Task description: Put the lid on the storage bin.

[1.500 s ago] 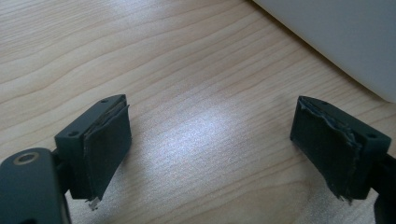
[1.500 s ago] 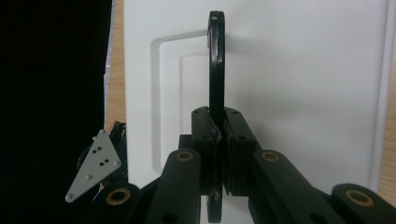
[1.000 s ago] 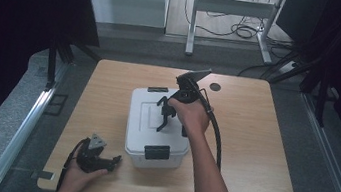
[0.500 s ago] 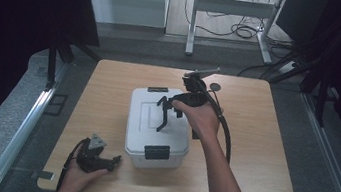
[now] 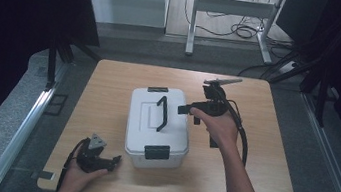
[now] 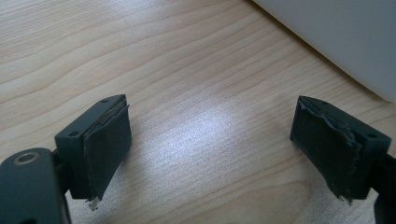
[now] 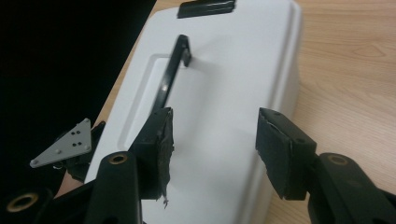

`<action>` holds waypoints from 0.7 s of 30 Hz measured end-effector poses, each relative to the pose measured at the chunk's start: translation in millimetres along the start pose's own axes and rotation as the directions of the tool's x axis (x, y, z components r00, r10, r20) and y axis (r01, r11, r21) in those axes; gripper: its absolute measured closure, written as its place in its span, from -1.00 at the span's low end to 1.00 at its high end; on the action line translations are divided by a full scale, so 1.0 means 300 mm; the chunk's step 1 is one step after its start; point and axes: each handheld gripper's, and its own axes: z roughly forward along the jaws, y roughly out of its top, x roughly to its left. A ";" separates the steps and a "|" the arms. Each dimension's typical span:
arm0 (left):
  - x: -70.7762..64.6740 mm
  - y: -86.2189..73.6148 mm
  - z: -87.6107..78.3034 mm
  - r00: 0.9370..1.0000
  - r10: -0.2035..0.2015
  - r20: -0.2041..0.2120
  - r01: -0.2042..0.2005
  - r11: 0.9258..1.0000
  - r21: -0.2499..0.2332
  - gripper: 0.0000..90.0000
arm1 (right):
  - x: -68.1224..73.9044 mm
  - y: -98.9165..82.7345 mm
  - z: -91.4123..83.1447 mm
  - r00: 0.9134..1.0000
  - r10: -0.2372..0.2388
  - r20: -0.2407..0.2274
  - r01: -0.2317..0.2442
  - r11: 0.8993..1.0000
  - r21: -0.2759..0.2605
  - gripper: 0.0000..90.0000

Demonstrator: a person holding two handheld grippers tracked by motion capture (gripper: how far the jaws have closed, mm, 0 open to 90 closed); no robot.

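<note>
Box [image 5: 158, 127]: white plastic container with lid on, standing in the middle of the tabletop [image 5: 256, 189], long axis running away from the person.
Handle [image 5: 161, 113]: black carry handle on the lid, raised upright above its recess; nothing grips it.
Latches: one black latch [image 5: 157, 151] on the near end, one [image 5: 158, 89] on the far end, both lying flat against the box.
Right gripper [image 5: 190, 112]: held level just beside the right edge of the lid, jaws pointing across the box toward the handle. Its jaws have just been opening and stand wide; nothing is between them. In the right gripper view the box lid [image 7: 224, 93] lies ahead of the jaws.
Left gripper [image 5: 107, 161]: resting low at the near left of the tabletop, close to the near left corner of the box, apart from it. Jaws wide, only bare wood between them in the left gripper view.
Cable [image 5: 243, 136]: trails from the right gripper along the forearm.
</note>
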 end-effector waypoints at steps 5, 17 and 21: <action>0.000 0.000 0.000 1.000 0.000 0.000 0.000 1.000 0.000 -0.73 | -0.045 -0.025 -0.032 1.000 -0.002 -0.006 0.002 1.000 -0.025 0.03; 0.000 0.000 0.001 1.000 -0.001 -0.001 0.001 1.000 -0.003 -0.73 | -0.166 -0.138 -0.116 0.999 0.010 -0.031 -0.013 0.996 -0.083 0.02; -0.001 0.000 0.001 1.000 -0.001 -0.001 0.001 1.000 -0.004 -0.73 | -0.205 -0.179 -0.136 1.000 0.012 -0.019 -0.014 0.996 -0.092 0.02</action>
